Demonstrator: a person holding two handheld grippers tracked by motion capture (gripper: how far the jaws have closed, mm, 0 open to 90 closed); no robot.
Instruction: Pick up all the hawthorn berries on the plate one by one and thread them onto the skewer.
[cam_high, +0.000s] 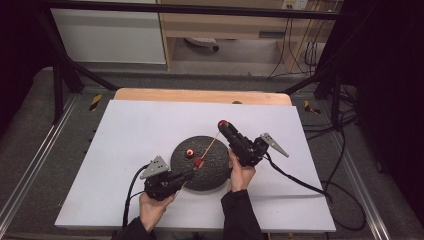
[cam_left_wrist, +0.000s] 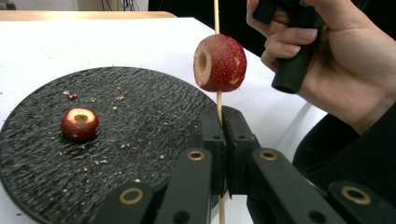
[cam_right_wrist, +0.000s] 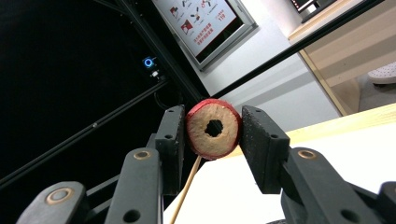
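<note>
left gripper jaws clamp skewer below speared hawthorn

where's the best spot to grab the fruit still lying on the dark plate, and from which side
Probably by its round red flanks, coming down from above. The loose fruit rests on the plate with its cored hole facing up, so jaws straddling the sides would keep that hole free for the skewer. It sits apart from other things, leaving room for jaws on either side.
</note>
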